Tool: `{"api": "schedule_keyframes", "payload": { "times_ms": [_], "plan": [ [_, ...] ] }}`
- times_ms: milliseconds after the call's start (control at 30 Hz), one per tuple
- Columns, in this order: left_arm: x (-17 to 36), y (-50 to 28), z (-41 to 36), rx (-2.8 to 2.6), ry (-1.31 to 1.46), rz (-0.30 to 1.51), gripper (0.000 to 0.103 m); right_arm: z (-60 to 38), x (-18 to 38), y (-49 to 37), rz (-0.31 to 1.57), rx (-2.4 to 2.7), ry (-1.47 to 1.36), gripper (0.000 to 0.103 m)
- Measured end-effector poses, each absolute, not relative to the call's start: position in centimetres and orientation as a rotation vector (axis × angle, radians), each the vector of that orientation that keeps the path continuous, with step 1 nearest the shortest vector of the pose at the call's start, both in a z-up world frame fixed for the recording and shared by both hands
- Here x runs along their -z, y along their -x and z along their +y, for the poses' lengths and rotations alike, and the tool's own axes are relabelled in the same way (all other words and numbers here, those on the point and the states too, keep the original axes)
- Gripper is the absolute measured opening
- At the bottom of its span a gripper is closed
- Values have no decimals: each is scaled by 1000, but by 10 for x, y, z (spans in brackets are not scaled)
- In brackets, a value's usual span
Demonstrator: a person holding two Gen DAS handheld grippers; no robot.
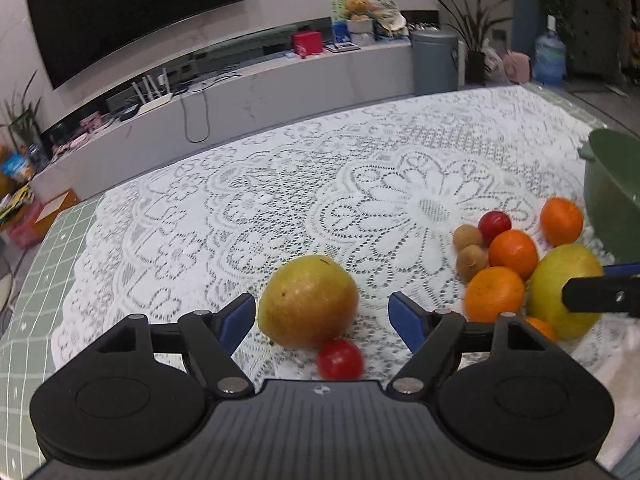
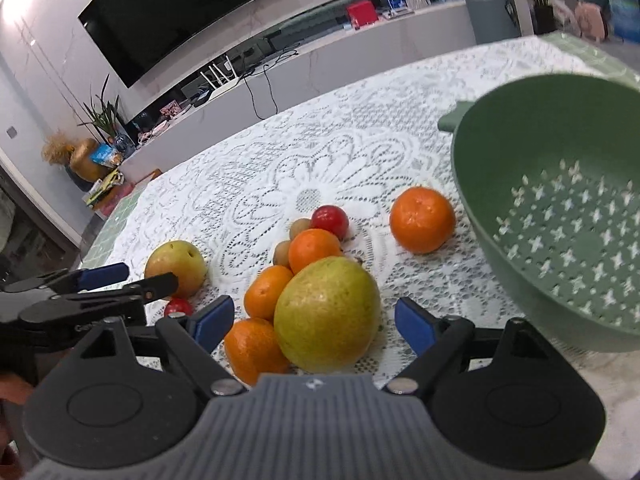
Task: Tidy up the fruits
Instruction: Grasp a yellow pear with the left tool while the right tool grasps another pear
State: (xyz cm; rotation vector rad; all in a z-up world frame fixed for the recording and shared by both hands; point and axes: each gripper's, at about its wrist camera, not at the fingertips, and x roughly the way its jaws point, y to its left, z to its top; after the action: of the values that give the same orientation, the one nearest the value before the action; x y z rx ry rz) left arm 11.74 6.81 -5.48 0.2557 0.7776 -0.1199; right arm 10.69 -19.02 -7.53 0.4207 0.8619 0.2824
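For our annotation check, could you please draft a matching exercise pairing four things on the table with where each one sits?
Things:
1. green colander
2. lone orange
3. large pear
4. second pear

Places:
A. between the open left tool's fingers
B. between the open right tool's fingers
C. far right of the table, no fruit inside
D. alone, just left of the colander

Pairs: 1-C, 2-D, 3-B, 4-A
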Motion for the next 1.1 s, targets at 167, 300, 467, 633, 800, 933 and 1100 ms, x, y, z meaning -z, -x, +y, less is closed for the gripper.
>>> {"api": "schedule_keyframes", "payload": {
  "times_ms": [167,300,467,633,800,933,1100],
  "plan": [
    [68,-126,61,133,-367,760,90,-193,84,-109,877,-300,-462,85],
    [78,-132,60,137,-392,780,90,-194,89,-112,888,-310,-484,82],
    [86,-140,61,125,-400,791,90,-195,96,-117,903,-314,-530,81],
    [89,-147,62,129,-399,801,90,-196,95,-116,899,-322,-541,68],
    [91,-150,64,120,-388,800,79,-197,96,-115,893,-317,-540,63],
    [89,-151,67,119,-354,800,78,-199,95,-110,888,-321,-532,62],
    [88,-151,71,106,-311,801,78,-200,92,-107,886,-318,-529,62]
  ]
}}
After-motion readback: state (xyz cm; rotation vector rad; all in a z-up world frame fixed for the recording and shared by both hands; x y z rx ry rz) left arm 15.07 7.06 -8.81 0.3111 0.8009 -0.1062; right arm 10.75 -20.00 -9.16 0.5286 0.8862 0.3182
